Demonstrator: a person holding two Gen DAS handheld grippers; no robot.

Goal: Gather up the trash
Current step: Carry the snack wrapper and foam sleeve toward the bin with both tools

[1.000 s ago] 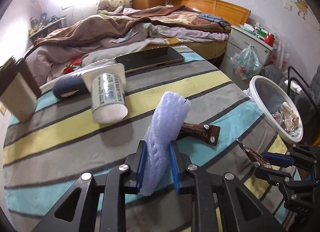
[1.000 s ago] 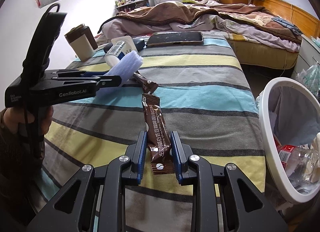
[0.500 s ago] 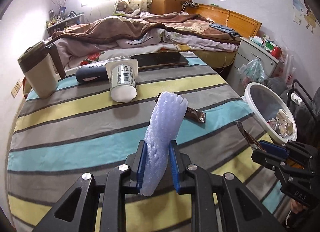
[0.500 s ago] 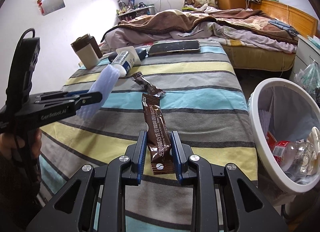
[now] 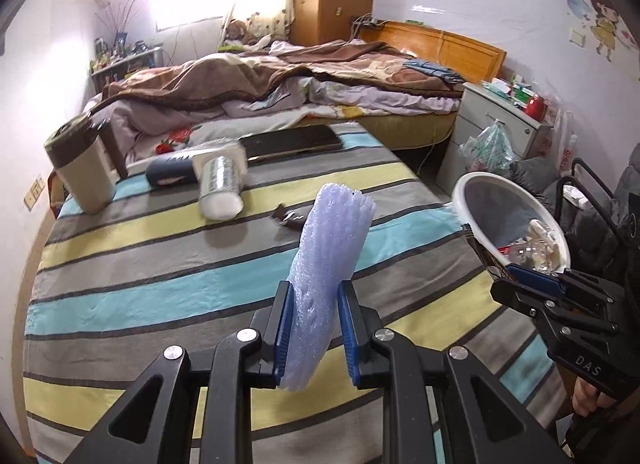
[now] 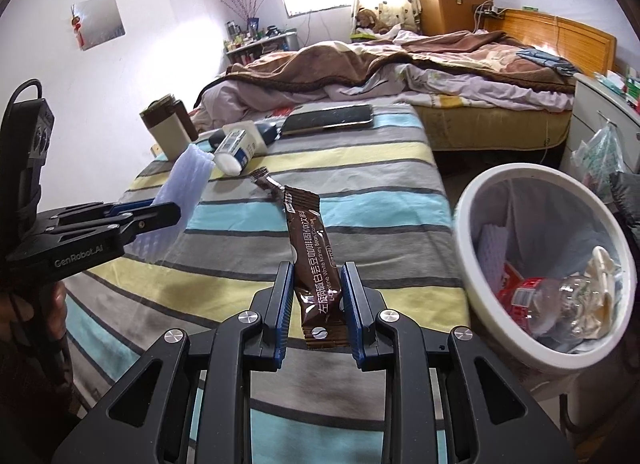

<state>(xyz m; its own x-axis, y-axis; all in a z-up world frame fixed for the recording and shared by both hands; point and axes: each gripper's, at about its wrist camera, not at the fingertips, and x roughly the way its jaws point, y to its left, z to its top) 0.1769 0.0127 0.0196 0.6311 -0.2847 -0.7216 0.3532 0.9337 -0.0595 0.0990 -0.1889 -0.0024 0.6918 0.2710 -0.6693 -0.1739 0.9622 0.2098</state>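
My left gripper (image 5: 313, 338) is shut on a pale purple foam sleeve (image 5: 326, 268) and holds it upright above the striped table (image 5: 160, 288); it also shows in the right wrist view (image 6: 176, 199). My right gripper (image 6: 317, 306) is shut on a brown coffee sachet (image 6: 314, 264), held above the table's right side. A second brown wrapper (image 6: 266, 180) lies on the table, partly hidden behind the foam in the left wrist view (image 5: 288, 217). A white trash bin (image 6: 472, 219) with a bottle and wrappers inside stands right of the table, also in the left wrist view (image 5: 460, 191).
At the table's far end are a beige and brown mug (image 5: 82, 171), a lying white bottle (image 5: 220, 191), a dark case (image 5: 170, 173) and a tablet (image 5: 290, 141). An unmade bed (image 5: 280, 79) lies beyond. A nightstand (image 5: 500, 119) stands right.
Both grippers have risen and pulled back from the table, each keeping its item. The bin shows larger and nearer in the right wrist view.
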